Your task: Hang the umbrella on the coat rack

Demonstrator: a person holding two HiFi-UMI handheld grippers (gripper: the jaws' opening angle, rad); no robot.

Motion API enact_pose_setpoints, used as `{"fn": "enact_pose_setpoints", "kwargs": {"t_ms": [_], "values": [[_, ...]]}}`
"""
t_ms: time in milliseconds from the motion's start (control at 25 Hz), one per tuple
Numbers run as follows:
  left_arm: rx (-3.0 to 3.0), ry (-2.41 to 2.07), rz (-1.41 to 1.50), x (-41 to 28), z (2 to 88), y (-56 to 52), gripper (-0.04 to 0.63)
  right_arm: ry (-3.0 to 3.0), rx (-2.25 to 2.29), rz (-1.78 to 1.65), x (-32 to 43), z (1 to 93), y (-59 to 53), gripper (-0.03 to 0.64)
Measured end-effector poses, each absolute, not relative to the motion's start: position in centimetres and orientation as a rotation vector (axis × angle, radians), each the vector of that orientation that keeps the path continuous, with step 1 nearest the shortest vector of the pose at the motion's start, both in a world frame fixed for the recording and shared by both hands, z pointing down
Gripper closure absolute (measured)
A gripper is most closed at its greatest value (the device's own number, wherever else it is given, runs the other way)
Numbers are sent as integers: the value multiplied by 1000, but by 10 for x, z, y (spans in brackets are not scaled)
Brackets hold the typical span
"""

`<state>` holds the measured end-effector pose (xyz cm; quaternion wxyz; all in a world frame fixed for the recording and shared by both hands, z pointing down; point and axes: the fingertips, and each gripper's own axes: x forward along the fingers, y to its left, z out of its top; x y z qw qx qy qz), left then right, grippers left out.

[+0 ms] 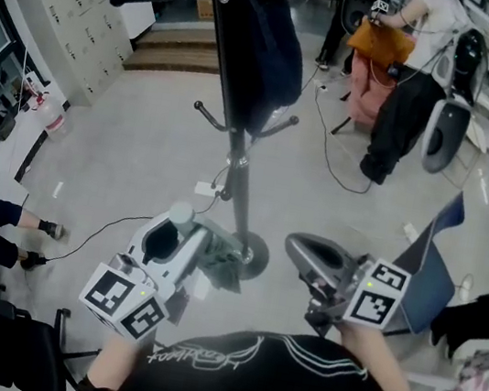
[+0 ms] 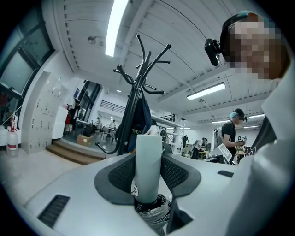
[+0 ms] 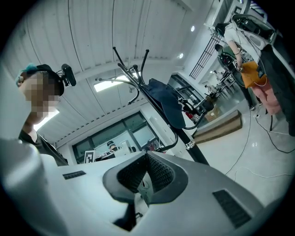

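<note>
My left gripper (image 1: pixel 185 226) is shut on the pale grey-green handle (image 1: pixel 180 214) of a folded umbrella, whose grey canopy (image 1: pixel 219 265) hangs below the jaws. In the left gripper view the handle (image 2: pixel 148 168) stands upright between the two dark pads, with the pleated canopy (image 2: pixel 154 213) under it. The black coat rack (image 1: pixel 232 76) rises just ahead, its round base (image 1: pixel 255 257) beside the umbrella. A dark blue garment (image 1: pixel 276 51) hangs on it. The rack's curved hooks (image 2: pixel 143 64) show high in the left gripper view. My right gripper (image 1: pixel 297 243) (image 3: pixel 146 156) is shut on nothing, to the right of the base.
A person in a white top holds an orange cloth (image 1: pixel 382 41) at the back right. Cables (image 1: pixel 327 148) trail across the grey floor. A blue chair (image 1: pixel 430 277) stands at the right, wooden steps (image 1: pixel 172 48) at the back left, and a person's legs (image 1: pixel 0 216) at the left edge.
</note>
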<state>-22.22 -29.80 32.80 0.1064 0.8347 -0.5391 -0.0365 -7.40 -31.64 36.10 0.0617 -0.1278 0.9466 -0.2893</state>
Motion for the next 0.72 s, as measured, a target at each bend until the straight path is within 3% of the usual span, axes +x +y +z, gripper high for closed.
{"fn": "enact_pose_setpoints", "kwargs": {"t_ms": [720], "values": [[2423, -1646, -106, -239, 345, -348, 437, 2826, -462, -883, -68, 369, -343, 604]]}}
